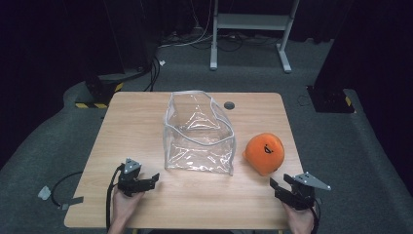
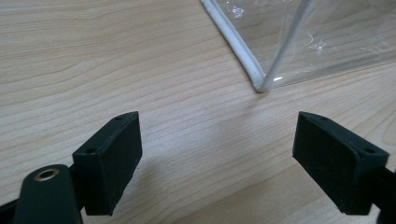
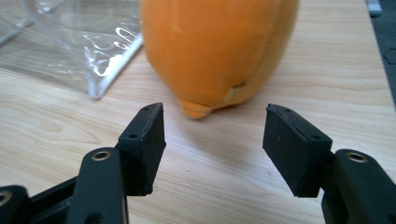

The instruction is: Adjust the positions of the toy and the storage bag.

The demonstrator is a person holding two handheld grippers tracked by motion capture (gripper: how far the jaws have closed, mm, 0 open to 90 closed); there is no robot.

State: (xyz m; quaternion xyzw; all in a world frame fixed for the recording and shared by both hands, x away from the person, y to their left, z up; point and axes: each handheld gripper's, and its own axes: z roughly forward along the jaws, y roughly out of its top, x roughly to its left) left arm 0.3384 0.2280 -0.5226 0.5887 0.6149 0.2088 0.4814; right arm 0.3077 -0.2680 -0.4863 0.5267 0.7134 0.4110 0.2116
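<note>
A clear plastic bag (image 1: 199, 134) with white piping stands open-topped in the middle of the wooden table (image 1: 136, 122). Right of it lies an orange soft toy (image 1: 264, 152) with a small dark mark. My left gripper (image 1: 155, 179) rests near the front left, pointing at the bag's near left corner (image 2: 261, 86). Its jaws (image 2: 217, 149) stand wide open over bare wood. My right gripper (image 1: 275, 187) sits at the front right, just short of the orange toy (image 3: 215, 46). That gripper (image 3: 214, 135) is open, nothing between its pads, with the bag's corner (image 3: 95, 91) to its left.
A dark round grommet (image 1: 229, 105) sits in the tabletop behind the bag. Beyond the table are grey floor, a white desk frame (image 1: 251, 22), floor cables (image 1: 153, 73) and black stands with yellow-striped bases (image 1: 95, 95). The table's right edge runs close behind the toy.
</note>
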